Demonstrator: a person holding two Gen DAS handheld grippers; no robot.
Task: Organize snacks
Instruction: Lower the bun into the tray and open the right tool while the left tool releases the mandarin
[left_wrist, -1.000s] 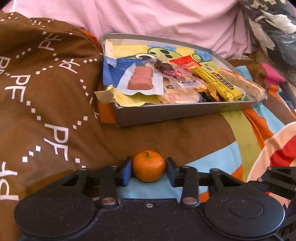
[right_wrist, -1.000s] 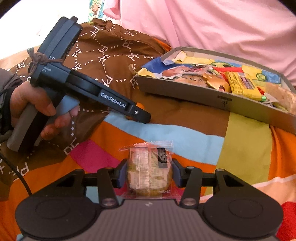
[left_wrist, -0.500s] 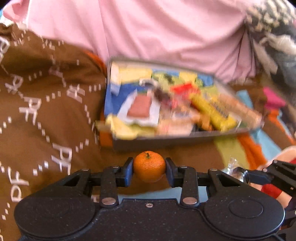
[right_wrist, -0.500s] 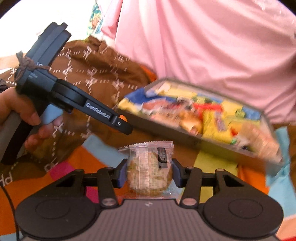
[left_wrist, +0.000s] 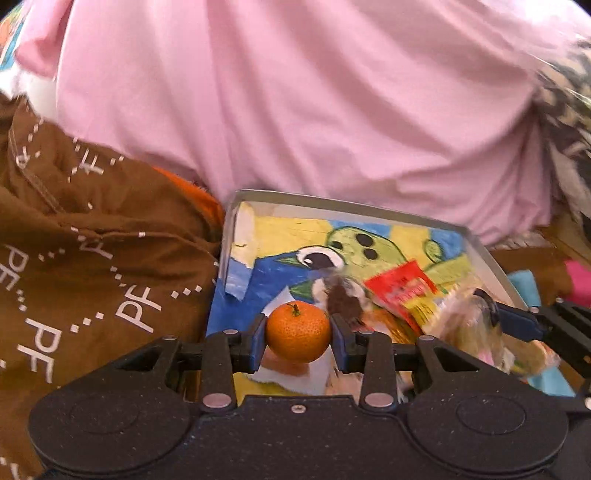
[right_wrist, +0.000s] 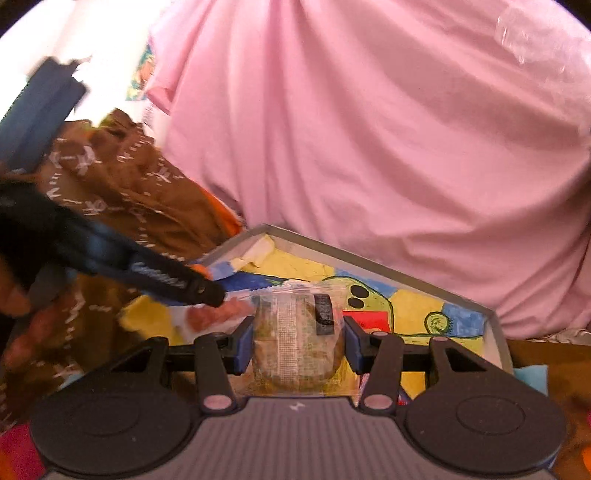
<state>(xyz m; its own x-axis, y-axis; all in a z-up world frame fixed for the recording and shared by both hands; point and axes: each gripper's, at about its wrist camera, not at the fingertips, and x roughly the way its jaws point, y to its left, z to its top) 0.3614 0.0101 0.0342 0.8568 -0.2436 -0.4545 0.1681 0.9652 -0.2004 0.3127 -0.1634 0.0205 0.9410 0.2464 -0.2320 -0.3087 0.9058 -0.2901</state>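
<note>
A pink sheet (left_wrist: 295, 110) fills the far side, with a brown cloth (left_wrist: 92, 258) at the left. Between them, nearer, sits the grey tray (left_wrist: 480, 243), lined with a cartoon drawing and already holding wrapped snacks (left_wrist: 402, 291) on its right. The left gripper (left_wrist: 297, 338) is clenched on a tangerine (left_wrist: 297, 331), held over the tray's near left. The right gripper (right_wrist: 298, 341) grasps a wrapped cake (right_wrist: 295, 339) over the tray's middle. Neither is set down yet; both look ready for release into the tray.
</note>
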